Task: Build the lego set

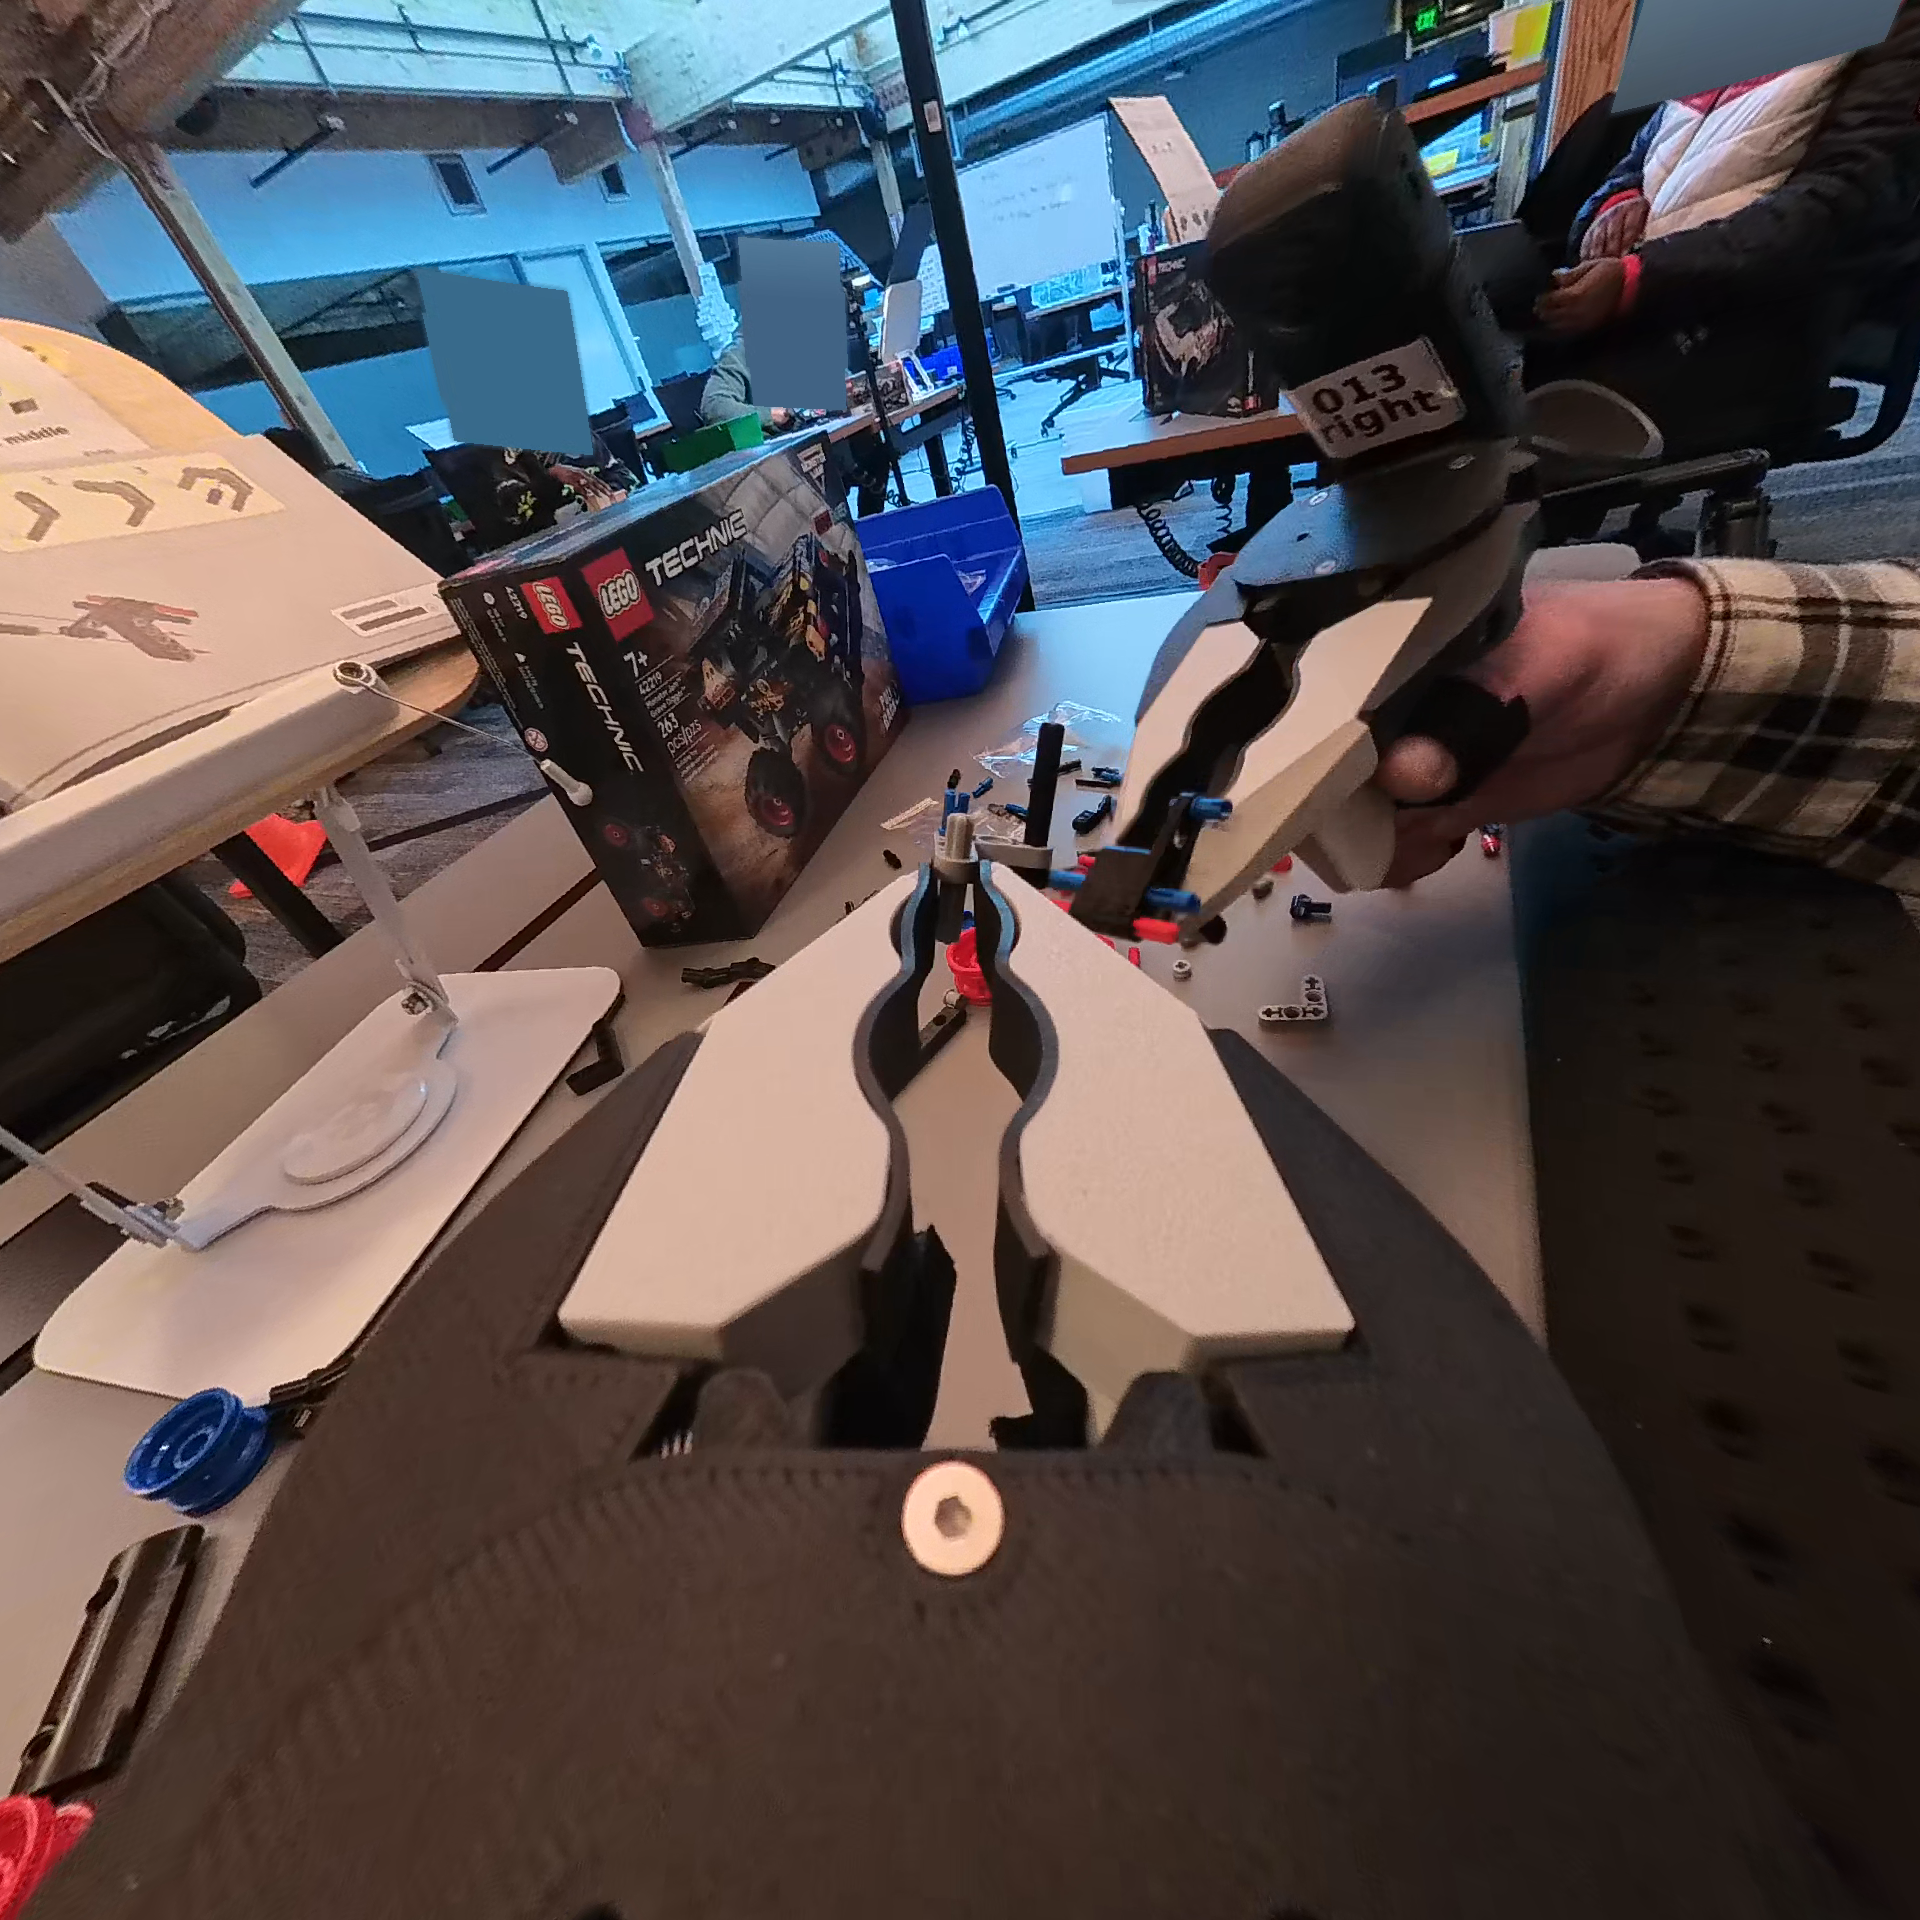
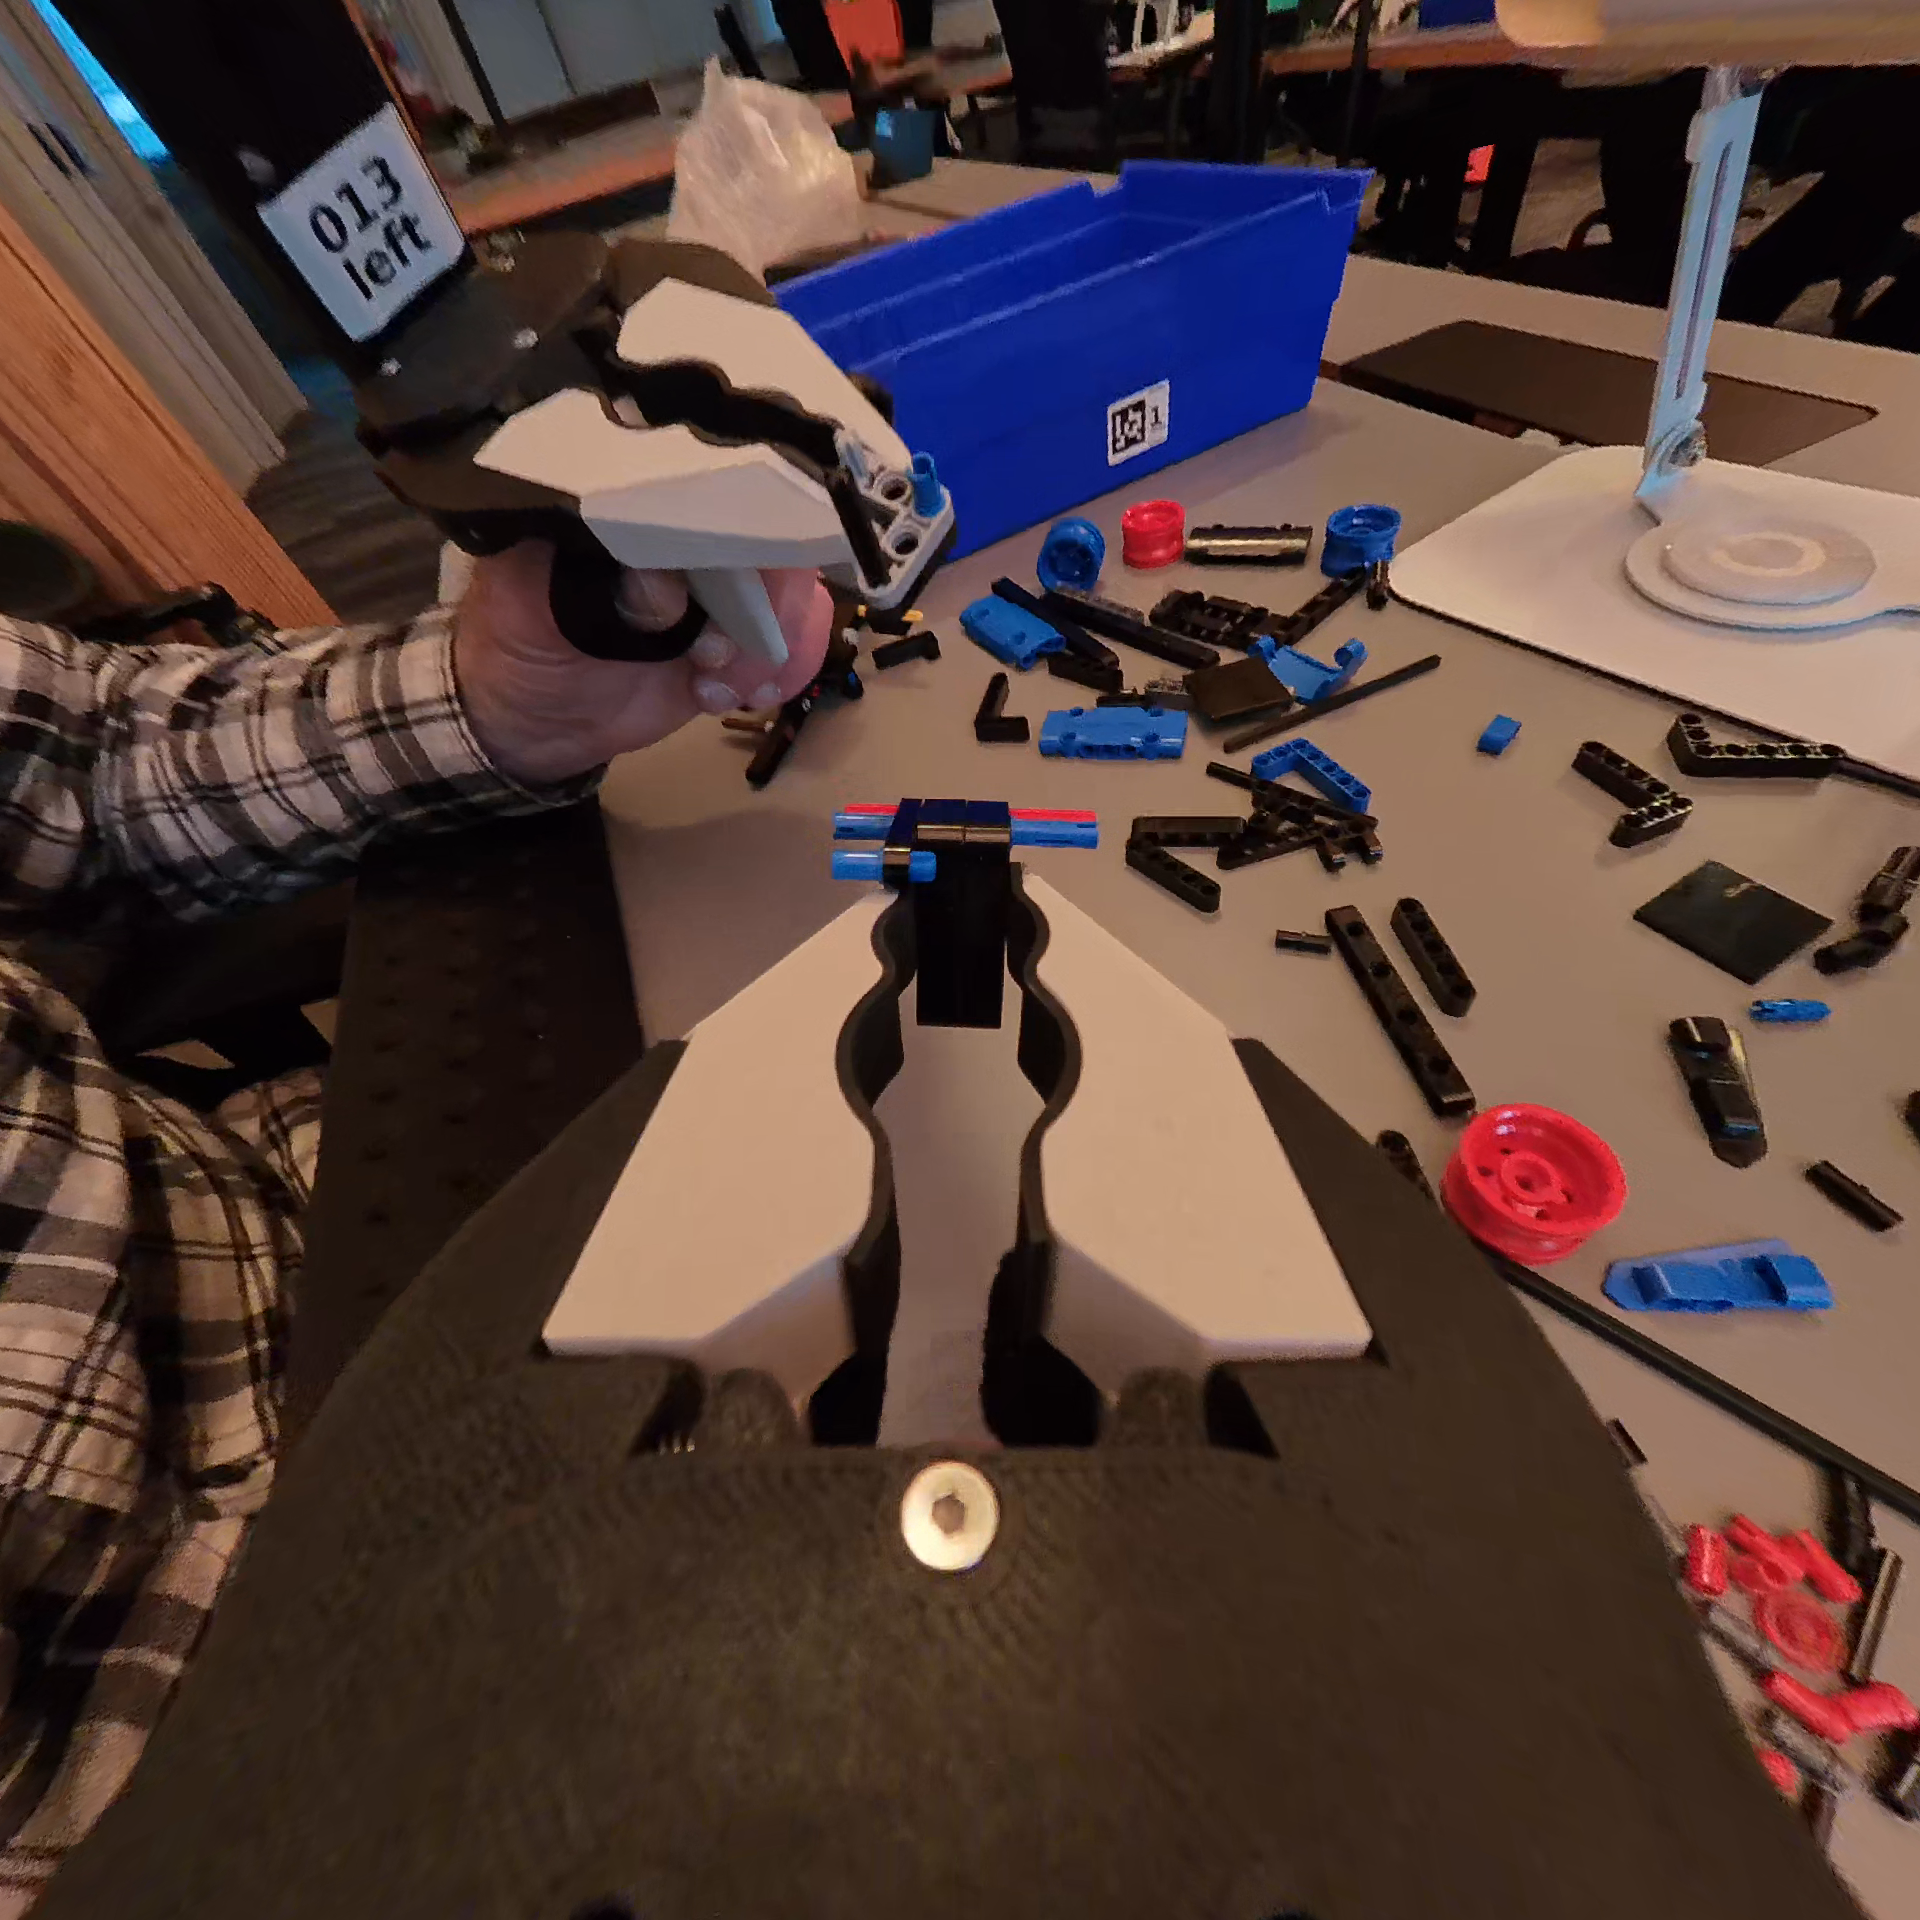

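While both grippers hang above the table [image 2: 790, 914], the parts stand thus:
Right gripper [image 2: 961, 894]: closed on a black block [image 2: 961, 935], held by its near end between the fingertips.
Black block: long axis runs straight ahead along the fingers, away from the camera; the far end carries blue pins [image 2: 1049, 831] and red pins [image 2: 1055, 814] lying crosswise, left to right. In the left wrist view the block [image 1: 1117, 878] slopes down toward the table, clear of it.
Left gripper [image 1: 954, 883]: clamped narrowly on a grey piece [image 1: 956, 842] by a dark stem.
Grey piece: an L-shaped beam with holes and one blue pin in the right wrist view [image 2: 904, 520]; it sticks out past the fingertips.
Gap: the two held parts are near, not touching.
Loose parts: black beams [image 2: 1397, 1003], red wheel [image 2: 1532, 1179], spread on the table right of the block.
Behind: blue bin [image 2: 1049, 343], box [image 1: 686, 675].
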Demonstrator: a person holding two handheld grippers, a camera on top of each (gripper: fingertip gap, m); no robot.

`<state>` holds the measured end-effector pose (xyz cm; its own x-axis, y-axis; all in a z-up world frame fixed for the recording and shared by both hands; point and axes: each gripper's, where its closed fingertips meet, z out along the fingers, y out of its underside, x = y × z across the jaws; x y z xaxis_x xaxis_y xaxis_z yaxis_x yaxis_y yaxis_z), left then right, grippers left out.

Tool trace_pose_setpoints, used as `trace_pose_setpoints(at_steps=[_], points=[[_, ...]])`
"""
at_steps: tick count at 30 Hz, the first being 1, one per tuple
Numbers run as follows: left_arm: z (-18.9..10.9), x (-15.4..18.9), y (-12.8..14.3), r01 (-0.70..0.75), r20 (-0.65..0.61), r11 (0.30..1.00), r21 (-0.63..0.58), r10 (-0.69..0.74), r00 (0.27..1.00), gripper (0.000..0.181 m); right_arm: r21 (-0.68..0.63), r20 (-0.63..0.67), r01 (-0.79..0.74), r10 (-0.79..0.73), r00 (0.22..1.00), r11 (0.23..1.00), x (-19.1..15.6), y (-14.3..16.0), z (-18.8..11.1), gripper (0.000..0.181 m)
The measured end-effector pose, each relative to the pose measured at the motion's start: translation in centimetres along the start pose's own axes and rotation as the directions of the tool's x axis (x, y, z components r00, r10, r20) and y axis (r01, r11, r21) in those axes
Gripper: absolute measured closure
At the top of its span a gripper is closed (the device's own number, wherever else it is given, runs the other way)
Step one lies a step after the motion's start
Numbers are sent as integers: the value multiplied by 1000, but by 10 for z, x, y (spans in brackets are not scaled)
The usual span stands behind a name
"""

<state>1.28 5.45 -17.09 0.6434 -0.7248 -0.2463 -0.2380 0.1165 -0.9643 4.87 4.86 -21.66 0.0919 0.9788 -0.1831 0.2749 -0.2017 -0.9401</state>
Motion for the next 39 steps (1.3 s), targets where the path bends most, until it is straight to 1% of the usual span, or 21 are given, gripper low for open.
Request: trace_pose_setpoints(at_steps=[4,8,11,17,21,23,24,26,28,31,32,34,39], points=[[1,0,1,6,-2,1000,-4,-6,1000,177,-67,-57,33,-37,998,997,4,9,2,167],[1,0,1,7,-3,1000,-4,-7,1000,177,-93,-87,45,-53,995,995,5,13,3,167],[1,1,0,8,-7,1000,0,-8,1000,178,-42,-49,11,-13,999,999,1,8,1,167],[1,1,0,11,-7,1000,0,-11,1000,177,50,-18,-22,23,1000,999,2,-3,-6,167],[1,1,0,11,-7,1000,0,-11,1000,177,52,-20,-26,27,999,998,2,-3,-6,167],[1,0,0,12,-6,1000,1,-12,1000,177,12,-47,-7,8,999,1000,3,1,-5,167],[1,0,0,12,-5,1000,1,-12,1000,178,-35,-73,2,-5,997,999,5,7,-3,167],[1,1,0,13,-6,1000,-2,-13,1000,177,-174,-143,2,-27,989,985,11,27,0,167],[2,1,1,12,-6,1000,-5,-12,1000,177,-312,-208,-36,-31,978,949,16,51,3,167],[2,1,1,13,-7,1000,-7,-13,1000,177,-436,-273,-82,-44,961,896,16,78,7,166],[2,1,1,12,-7,1000,-7,-12,1000,177,-460,-287,-90,-53,956,883,15,84,9,164],[2,1,1,13,-7,1000,-7,-13,1000,177,-484,-307,-109,-52,950,868,10,91,13,151],[1,1,2,16,-9,1000,-7,-16,1000,177,-501,-270,-109,-35,962,859,-11,91,17,147]])
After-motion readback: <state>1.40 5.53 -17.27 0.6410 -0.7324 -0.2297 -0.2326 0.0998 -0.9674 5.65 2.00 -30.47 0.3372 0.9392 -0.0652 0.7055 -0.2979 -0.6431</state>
